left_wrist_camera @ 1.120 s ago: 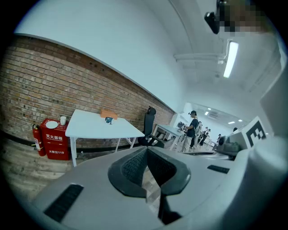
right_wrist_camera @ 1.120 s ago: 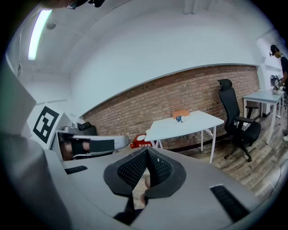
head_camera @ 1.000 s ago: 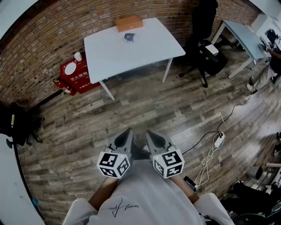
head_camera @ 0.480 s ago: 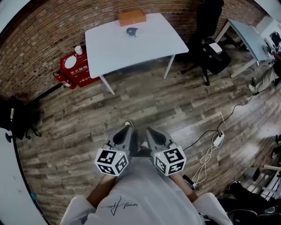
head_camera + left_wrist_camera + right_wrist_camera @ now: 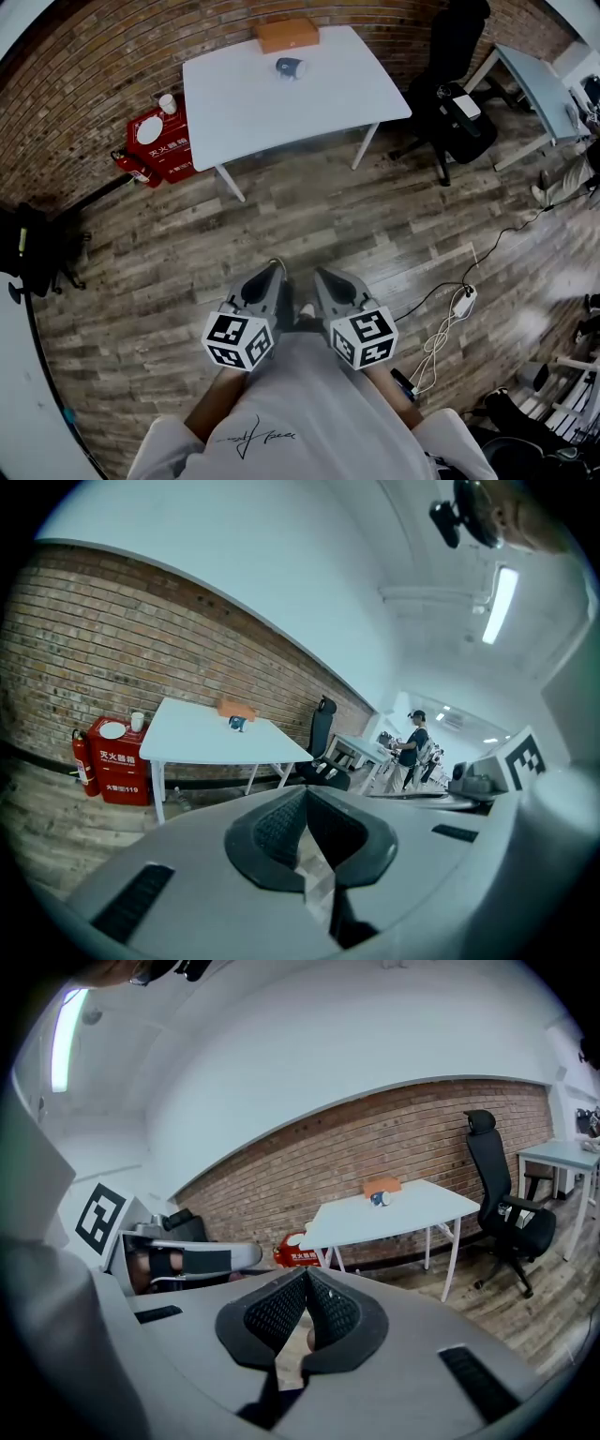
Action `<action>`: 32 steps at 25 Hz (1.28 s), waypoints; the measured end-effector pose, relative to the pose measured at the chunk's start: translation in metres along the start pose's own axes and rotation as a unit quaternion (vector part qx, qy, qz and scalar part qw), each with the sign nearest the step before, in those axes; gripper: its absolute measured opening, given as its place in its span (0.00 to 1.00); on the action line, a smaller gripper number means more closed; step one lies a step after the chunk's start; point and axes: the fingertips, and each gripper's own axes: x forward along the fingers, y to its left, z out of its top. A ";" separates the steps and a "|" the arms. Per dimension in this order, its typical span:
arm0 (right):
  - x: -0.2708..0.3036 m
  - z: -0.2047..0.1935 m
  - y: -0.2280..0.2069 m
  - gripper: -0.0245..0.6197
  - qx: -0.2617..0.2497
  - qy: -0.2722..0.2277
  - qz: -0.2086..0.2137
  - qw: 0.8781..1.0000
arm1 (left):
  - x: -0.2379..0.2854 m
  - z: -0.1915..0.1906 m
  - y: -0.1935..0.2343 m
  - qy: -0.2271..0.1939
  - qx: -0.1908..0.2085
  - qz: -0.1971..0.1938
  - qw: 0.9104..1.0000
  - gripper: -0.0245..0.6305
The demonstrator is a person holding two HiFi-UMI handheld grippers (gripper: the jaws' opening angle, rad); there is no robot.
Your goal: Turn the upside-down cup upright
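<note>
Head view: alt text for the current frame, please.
A person stands on wood flooring holding the left gripper and right gripper side by side at the waist, both shut and empty. Well ahead, a white table by a brick wall carries a small cup and an orange box.

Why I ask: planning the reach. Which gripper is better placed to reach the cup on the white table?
Left, only marginally: the left gripper and right gripper hang shut, side by side, far from the table, and the cup sits slightly left of their midline.
</note>
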 end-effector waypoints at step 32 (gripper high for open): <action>0.133 0.091 -0.026 0.07 0.008 -0.020 -0.002 1.000 | 0.094 0.096 0.096 0.008 -0.001 -0.041 0.999 0.05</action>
